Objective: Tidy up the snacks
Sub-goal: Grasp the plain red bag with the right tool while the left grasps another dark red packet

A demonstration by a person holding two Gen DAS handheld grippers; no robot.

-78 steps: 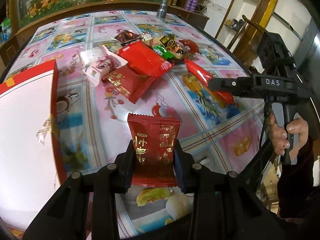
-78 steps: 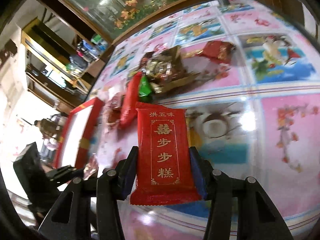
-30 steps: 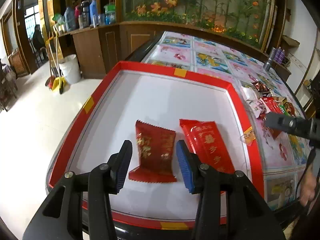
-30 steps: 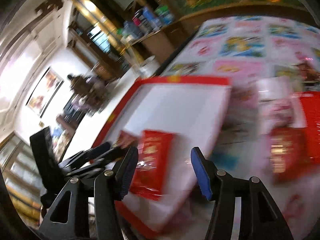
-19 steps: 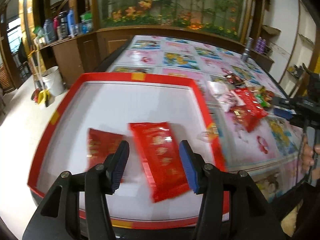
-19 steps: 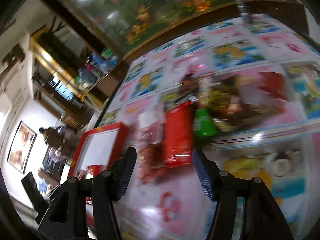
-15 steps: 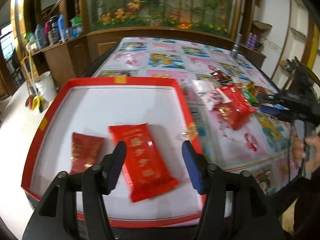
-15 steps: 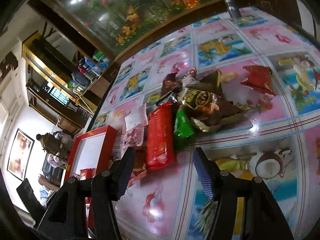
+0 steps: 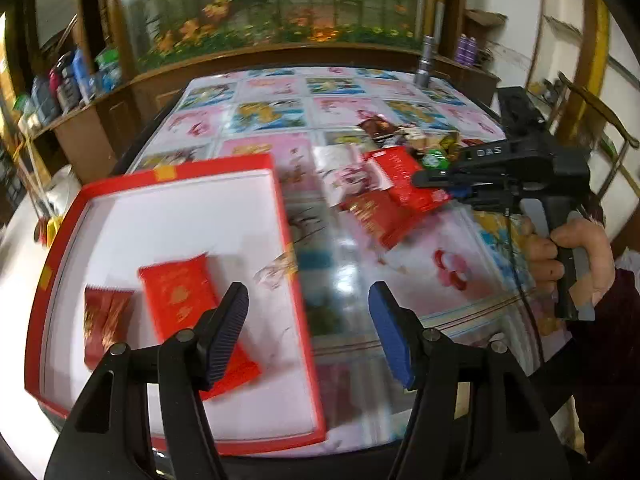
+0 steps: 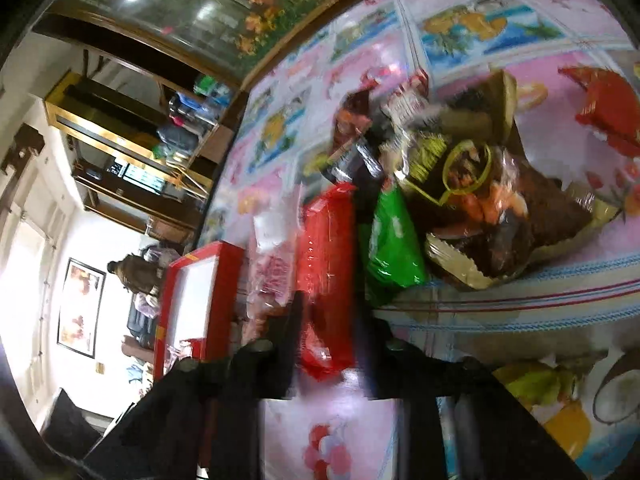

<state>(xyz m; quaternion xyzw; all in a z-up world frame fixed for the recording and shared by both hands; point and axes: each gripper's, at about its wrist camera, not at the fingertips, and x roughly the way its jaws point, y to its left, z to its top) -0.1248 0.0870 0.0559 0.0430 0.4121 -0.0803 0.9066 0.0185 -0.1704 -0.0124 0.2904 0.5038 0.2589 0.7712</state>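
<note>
— Holding anything, is the right gripper [image 10: 336,312]?
— Yes. Its jaws have just been closing and now pinch the near end of the red pack [image 10: 326,248]. The view is blurred, but the pack sits between the fingers.
— Which way does that pack lie?
— Its long axis runs near to far, in line with the fingers, at the left edge of the pile [image 10: 460,184]. A green pack [image 10: 394,240] lies just right of it, about parallel. From the left camera it slants from far left to near right.
— And the left gripper [image 9: 308,296]?
— Its jaws have just been opening; they stand apart with nothing between them, above the tray's right rim and the table [image 9: 420,248] beside it.
— What is in the tray [image 9: 216,166]?
— Two packs on its white floor, at the near left. The bright pack [image 9: 180,292] points far left to near right, with its near end hidden behind the left finger. The dark pack [image 9: 104,320] lies just left of it, long axis near to far.
— Where is the tray from the pile?
— Left of it, near but apart.
— The surface?
— A glossy cloth in pink and blue squares with fruit and flowers.
— The room?
— A glass case of plants [image 9: 280,0] on wood cabinets at the far end, bottles on a shelf [image 9: 72,76] at the left. A hand [image 9: 568,248] in a dark sleeve grips the right tool's handle.
</note>
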